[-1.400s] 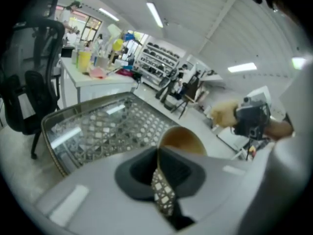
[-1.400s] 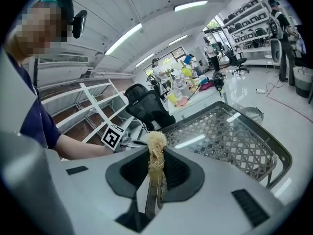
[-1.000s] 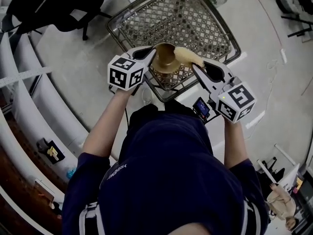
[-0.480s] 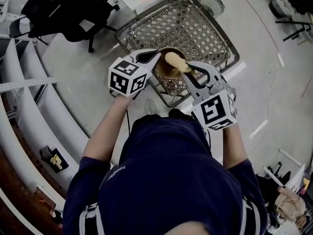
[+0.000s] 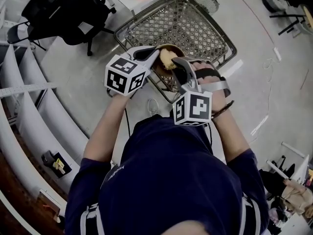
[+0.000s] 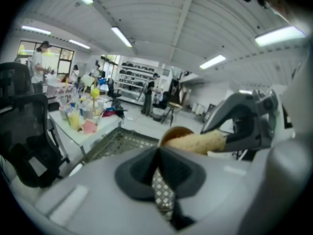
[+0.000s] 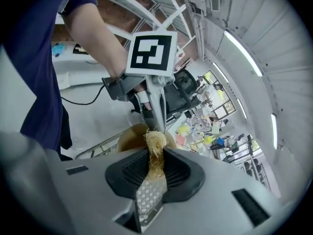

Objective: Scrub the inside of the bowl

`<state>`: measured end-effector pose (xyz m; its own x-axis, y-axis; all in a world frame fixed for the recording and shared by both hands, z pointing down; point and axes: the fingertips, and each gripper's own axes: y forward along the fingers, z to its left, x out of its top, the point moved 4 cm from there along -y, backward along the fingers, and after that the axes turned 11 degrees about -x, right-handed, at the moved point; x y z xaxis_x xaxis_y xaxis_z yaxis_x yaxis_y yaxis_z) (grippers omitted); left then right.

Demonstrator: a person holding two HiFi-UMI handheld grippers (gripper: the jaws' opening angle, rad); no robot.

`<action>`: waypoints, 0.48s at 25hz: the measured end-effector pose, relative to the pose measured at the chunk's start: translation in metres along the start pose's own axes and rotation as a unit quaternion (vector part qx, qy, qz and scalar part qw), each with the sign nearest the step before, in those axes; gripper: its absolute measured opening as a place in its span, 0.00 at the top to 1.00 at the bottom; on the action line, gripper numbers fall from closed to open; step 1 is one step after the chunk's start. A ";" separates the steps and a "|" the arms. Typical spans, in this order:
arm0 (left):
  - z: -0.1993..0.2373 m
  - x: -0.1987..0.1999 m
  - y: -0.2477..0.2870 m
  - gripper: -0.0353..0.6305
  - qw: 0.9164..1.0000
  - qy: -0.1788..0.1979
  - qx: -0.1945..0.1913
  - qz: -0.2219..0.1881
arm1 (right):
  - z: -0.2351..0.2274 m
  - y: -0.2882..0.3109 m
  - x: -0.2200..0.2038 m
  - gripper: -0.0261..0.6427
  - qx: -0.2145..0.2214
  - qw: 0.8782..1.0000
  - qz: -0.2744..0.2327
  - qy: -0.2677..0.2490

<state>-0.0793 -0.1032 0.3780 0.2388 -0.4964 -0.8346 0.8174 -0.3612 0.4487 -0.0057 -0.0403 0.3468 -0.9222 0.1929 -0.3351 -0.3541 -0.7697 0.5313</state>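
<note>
Brown round bowl, above the wire mesh basket, is pinched at its rim by the left gripper. The right gripper clamps a yellow fibrous scrubber inside it.

The scrubber is rough and fibrous, the bowl smooth, the basket metal wire.

1. No word, number or brand is coming out readable in any view.
2. The cube on the left gripper, whose claw is pinching the bowl, is showing only black-and-white square marker patterns, with no letters. The right gripper view is showing one face of it head on.
3. The cube on the right gripper, whose claw is clamping the scrubber, is carrying the same kind of pattern.
4. A small white print on the person's dark shirt is showing too blurred to read.
5. Labels on the bottles at the far counter's edge are appearing too small to read.
</note>
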 end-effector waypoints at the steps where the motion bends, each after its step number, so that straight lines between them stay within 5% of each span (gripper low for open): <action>1: -0.002 0.000 0.000 0.93 1.000 0.000 -0.003 0.002 | 0.000 0.001 -0.001 0.87 -0.003 1.000 0.007 -0.014; 6: -0.011 -0.001 0.004 0.93 1.000 0.006 -0.013 0.013 | 0.006 0.006 -0.007 0.86 -0.010 0.998 0.031 -0.058; 12: -0.011 0.001 0.003 0.93 1.000 0.007 -0.009 0.011 | 0.016 0.005 -0.002 0.87 0.010 0.999 0.018 -0.038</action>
<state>-0.0706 -0.0963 0.3749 0.2647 -0.4925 -0.8291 0.8211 -0.3357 0.4616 -0.0084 -0.0350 0.3626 -0.9436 0.2110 -0.2552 -0.3220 -0.7646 0.5583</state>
